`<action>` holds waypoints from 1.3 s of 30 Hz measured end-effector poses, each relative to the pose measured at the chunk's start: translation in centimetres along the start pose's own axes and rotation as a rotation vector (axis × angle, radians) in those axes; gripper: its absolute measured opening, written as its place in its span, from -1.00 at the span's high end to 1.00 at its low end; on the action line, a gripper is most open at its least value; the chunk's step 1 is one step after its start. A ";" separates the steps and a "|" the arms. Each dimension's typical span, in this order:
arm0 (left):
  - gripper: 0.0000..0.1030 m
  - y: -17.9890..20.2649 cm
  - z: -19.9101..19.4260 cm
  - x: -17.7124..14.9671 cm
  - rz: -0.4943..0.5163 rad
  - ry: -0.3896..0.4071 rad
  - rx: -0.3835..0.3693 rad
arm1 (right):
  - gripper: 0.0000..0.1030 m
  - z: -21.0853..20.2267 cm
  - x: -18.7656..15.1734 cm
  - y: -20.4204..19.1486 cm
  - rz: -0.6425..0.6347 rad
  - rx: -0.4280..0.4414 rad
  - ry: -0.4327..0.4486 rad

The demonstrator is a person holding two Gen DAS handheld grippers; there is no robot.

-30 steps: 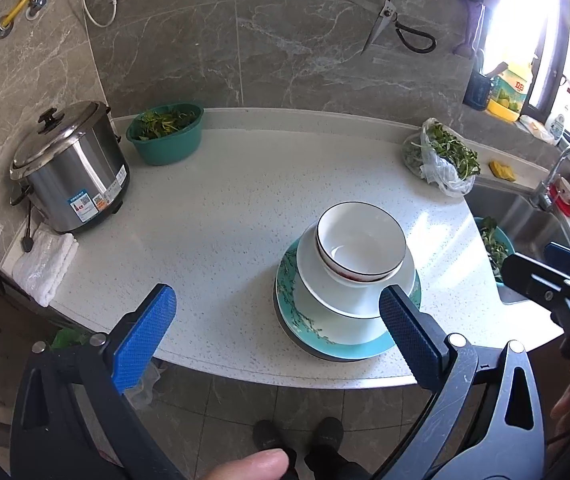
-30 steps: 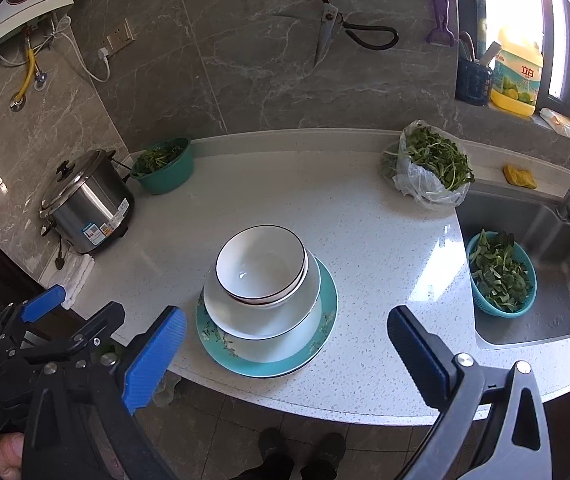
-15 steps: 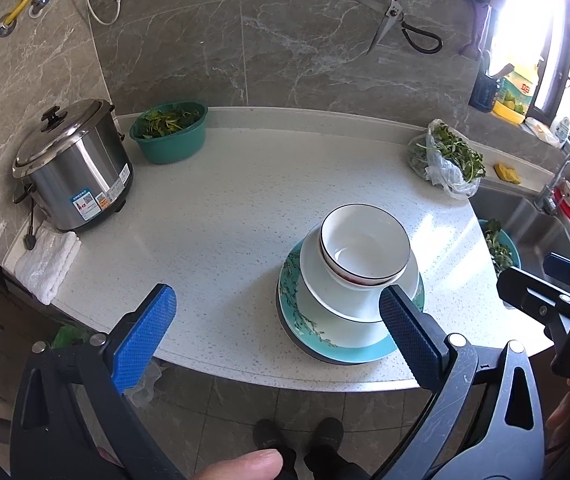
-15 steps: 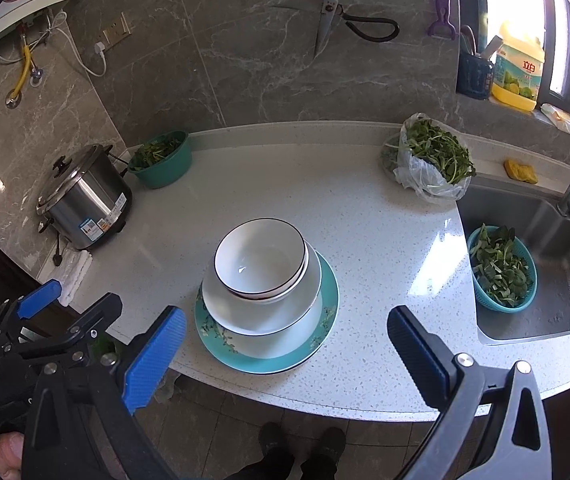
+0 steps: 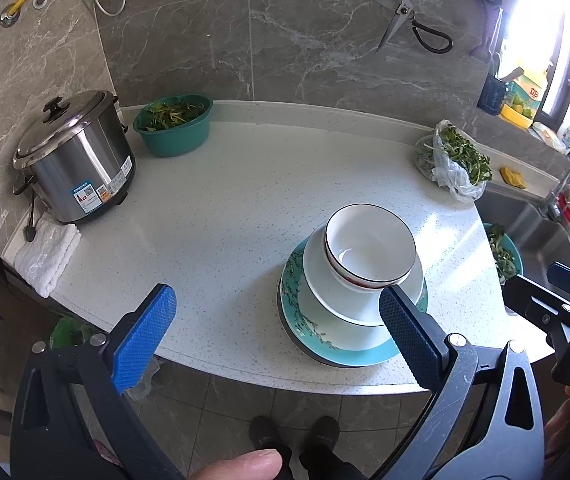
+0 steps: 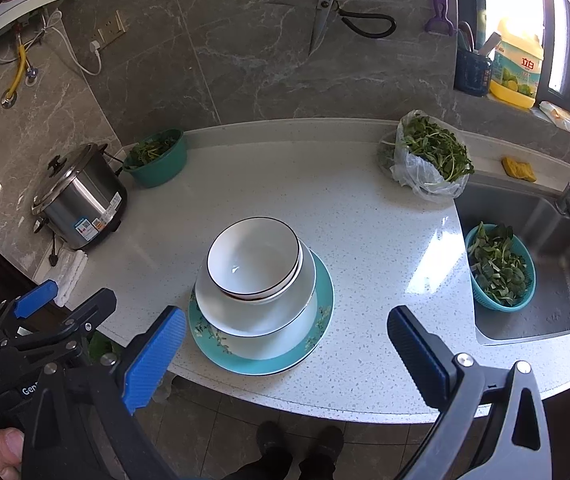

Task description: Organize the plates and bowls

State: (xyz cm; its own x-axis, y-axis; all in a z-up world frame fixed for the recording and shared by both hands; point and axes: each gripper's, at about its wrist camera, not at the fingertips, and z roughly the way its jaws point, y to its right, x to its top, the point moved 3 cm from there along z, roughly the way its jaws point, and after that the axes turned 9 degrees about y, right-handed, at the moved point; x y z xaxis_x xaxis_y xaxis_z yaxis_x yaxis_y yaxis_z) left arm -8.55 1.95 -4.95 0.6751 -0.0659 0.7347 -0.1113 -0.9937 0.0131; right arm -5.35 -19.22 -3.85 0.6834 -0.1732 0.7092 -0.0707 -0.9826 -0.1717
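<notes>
Reading left to right, the steel rice cooker carries a blue label, too small to read; the yellow detergent jug shows "立白". On the speckled white surface sits a teal floral plate under a white plate and nested black-rimmed bowls. The left hand-held gripper gapes wide, stack at its two o'clock. The right hand-held gripper gapes wide, stack at its eleven o'clock, untouched.

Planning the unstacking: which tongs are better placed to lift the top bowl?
Probably the right tongs: both are open and empty, but the top bowl sits nearly centered between their pads, while in the left view it lies toward the left tongs' right pad.
</notes>
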 end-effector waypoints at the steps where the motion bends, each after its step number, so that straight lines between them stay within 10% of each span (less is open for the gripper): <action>1: -1.00 0.0 0.0 0.0 0.000 0.000 -0.002 | -1.00 0.0 0.0 0.0 -0.001 0.000 0.000; 39: -1.00 0.5 0.0 -1.1 -0.021 -0.008 0.024 | -1.00 0.3 -0.2 0.6 -0.002 0.002 -0.009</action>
State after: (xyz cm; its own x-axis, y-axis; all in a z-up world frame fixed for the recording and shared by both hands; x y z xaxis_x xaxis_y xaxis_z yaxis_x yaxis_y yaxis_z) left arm -9.37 1.49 -5.77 0.6828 -0.0456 0.7291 -0.0793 -0.9968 0.0119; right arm -5.30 -19.76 -4.34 0.6898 -0.1706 0.7036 -0.0681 -0.9828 -0.1716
